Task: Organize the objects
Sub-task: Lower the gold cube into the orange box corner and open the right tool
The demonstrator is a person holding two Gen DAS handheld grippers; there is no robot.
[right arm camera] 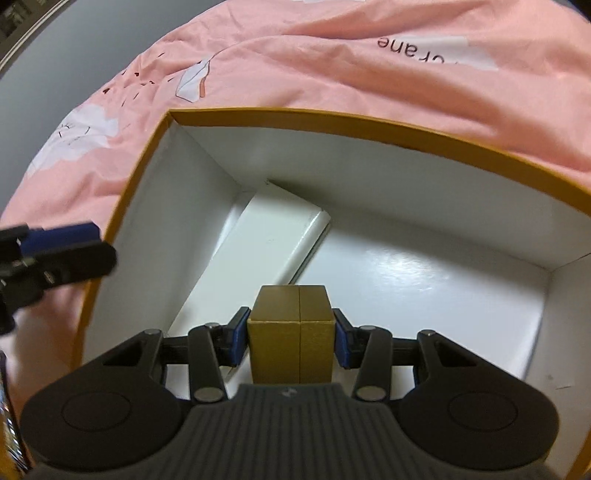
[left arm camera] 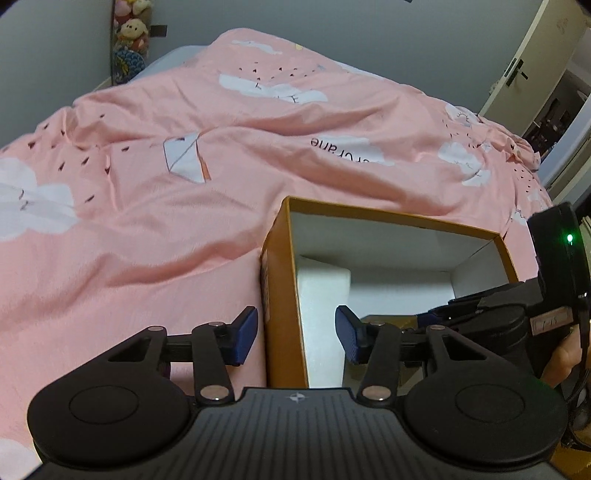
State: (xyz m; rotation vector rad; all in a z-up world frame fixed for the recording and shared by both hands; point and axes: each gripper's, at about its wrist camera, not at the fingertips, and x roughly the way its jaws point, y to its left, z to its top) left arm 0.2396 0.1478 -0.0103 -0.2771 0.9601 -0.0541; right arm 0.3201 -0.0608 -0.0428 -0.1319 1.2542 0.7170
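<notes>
Both claws work around one landmark, the orange box (right arm camera: 332,122), which sits open-topped on a pink bedspread (left arm camera: 155,206) printed with white clouds. Right gripper (right arm camera: 291,334) is clenched on a small gold-brown carton (right arm camera: 295,332): its blue pads press flat against the carton's two sides, and the carton hangs above the box's white floor, near the box's near wall, inside the rim. Deeper in the box, a flat white package (right arm camera: 266,243) lies tilted, one end leaning toward the far left corner and the other running down toward the carton. Left gripper (left arm camera: 295,338) is released and holds nothing; its jaws stand apart astride the box's left wall, one blue pad (left arm camera: 245,334) outside over the bedspread and the other inside over the white interior, neither visibly pressing on the cardboard. From the left wrist view, the right gripper's black body shows at the box's right side, with part of a hand (left arm camera: 561,360) behind it. Beyond the box, past the bed's far edge, stuffed toys (left arm camera: 131,33) hang against a grey wall, and a door (left arm camera: 517,70) stands to the right.
</notes>
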